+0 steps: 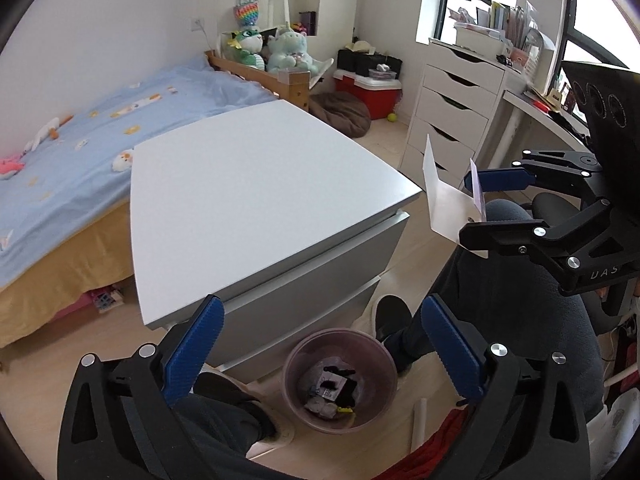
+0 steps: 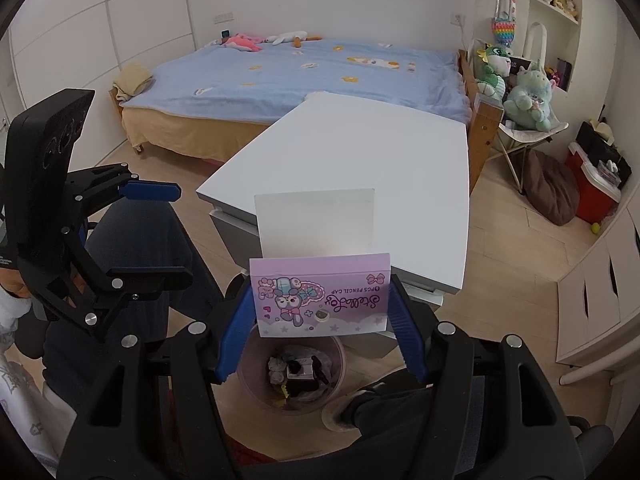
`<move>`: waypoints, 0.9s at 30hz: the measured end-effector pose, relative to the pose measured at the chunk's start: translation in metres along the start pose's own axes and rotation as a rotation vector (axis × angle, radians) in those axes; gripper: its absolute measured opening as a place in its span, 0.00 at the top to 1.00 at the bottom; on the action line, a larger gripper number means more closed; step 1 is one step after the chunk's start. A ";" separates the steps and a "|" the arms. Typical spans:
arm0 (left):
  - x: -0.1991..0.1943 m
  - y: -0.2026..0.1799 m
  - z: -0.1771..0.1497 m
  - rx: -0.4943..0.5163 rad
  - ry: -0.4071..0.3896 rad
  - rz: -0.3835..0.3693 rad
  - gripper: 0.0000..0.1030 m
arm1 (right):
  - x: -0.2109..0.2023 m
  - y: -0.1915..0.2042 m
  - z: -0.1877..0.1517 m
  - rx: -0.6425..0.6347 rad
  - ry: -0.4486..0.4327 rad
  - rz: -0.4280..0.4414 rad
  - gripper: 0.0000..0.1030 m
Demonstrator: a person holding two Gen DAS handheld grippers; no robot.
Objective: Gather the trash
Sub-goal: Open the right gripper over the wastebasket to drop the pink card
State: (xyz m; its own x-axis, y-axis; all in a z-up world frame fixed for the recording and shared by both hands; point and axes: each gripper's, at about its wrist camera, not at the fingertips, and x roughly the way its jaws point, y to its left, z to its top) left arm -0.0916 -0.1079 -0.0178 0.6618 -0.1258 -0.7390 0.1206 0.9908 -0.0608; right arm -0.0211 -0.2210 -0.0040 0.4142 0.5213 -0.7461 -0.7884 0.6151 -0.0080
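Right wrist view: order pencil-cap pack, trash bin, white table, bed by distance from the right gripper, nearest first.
From the right gripper:
1. pencil-cap pack, between its jaws.
2. trash bin, on the floor just below.
3. white table, ahead, past the pack.
4. bed, behind the table, by the far wall.

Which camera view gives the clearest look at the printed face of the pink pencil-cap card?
The right wrist view: the pencil-cap card faces the lens, held in the right gripper. The left wrist view shows it almost edge-on, mostly its white backing.

Soft daylight from the window (image 1: 460, 0), sharp focus, heavy fisheye bending, dark vignetted corners.
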 end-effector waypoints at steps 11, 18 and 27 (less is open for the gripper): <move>-0.013 0.009 -0.001 -0.018 -0.041 0.043 0.07 | 0.001 0.008 -0.001 -0.011 0.004 0.010 0.38; -0.023 0.023 -0.009 -0.055 -0.051 0.079 0.07 | 0.004 0.016 0.000 -0.034 0.016 0.022 0.38; -0.030 0.037 -0.016 -0.098 -0.058 0.096 0.07 | 0.013 0.034 0.002 -0.072 0.036 0.062 0.38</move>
State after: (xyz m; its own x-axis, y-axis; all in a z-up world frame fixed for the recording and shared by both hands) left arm -0.1192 -0.0666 -0.0087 0.7086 -0.0301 -0.7050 -0.0165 0.9981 -0.0592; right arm -0.0416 -0.1923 -0.0131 0.3481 0.5342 -0.7704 -0.8431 0.5376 -0.0081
